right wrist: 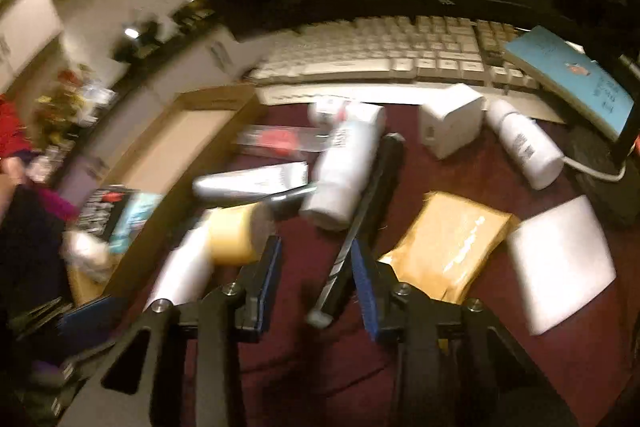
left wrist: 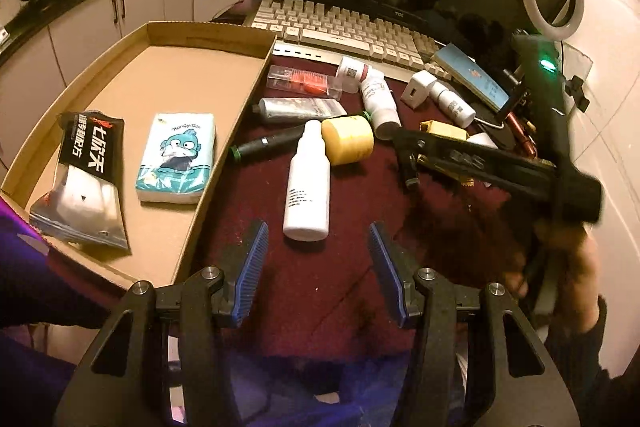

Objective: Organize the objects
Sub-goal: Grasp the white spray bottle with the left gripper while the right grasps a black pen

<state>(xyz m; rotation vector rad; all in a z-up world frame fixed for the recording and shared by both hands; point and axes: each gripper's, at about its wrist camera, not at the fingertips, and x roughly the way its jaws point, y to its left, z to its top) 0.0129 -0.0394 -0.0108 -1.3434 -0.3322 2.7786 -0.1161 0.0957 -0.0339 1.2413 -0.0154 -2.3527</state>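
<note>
Nearest the lens, the left gripper (left wrist: pixel 316 263) is seen with jaws spread over a white bottle (left wrist: pixel 307 183) beside the cardboard tray (left wrist: pixel 208 39) holding two packets, while the right gripper (right wrist: pixel 316 281) is held open about a dark pen-like tool (right wrist: pixel 362 223).

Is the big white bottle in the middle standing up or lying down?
Lying down. The white bottle rests on its side on the red cloth, its cap beside the yellow roll.
</note>
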